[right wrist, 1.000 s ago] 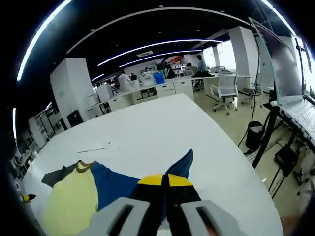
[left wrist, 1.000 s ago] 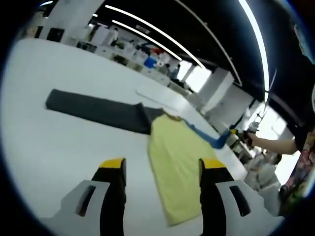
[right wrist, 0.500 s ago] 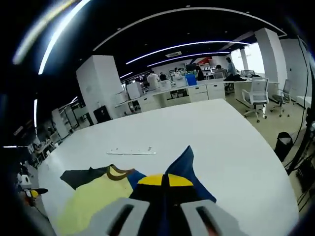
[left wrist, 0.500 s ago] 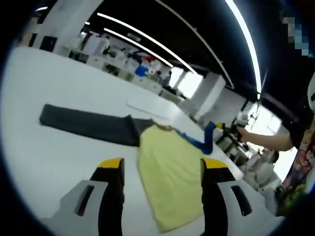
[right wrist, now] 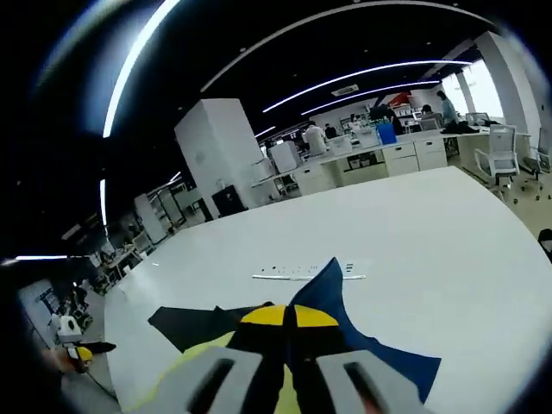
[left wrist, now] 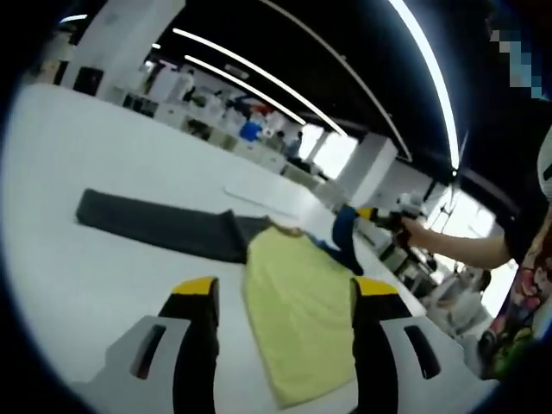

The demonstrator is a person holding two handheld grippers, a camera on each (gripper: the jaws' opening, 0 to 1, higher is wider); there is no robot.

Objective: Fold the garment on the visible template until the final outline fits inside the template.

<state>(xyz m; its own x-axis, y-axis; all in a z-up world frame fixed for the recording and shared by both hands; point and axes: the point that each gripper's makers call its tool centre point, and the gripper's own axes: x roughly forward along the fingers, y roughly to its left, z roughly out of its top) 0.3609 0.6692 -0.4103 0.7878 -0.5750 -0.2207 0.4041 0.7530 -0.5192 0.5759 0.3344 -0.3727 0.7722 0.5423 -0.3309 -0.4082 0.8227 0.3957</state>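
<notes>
1. Compared with a second ago, the blue sleeve stands higher off the white table in the left gripper view; earlier it lay stretched low and long towards the far edge, now it rises as a short upright flap over the shirt's far shoulder.
2. In the right gripper view the right gripper has swung round: the chairs and floor seen a second ago are gone, and the dark sleeve and a thin pale strip on the table sit closer to centre.
3. The right gripper's jaws are pressed together, yellow tips meeting, clamped on the blue sleeve, whose cloth fans up into a soft point above them.
4. The left gripper hangs above the table with its jaws well apart, holding nothing; the yellow body of the garment lies between them in view.
5. The garment is soft, matte fabric: a flat pale-yellow torso, a long dark grey sleeve laid out straight to the side, and a tan collar.
6. The table is smooth and plain white.
7. A person's hand grips the right gripper at the far side.
</notes>
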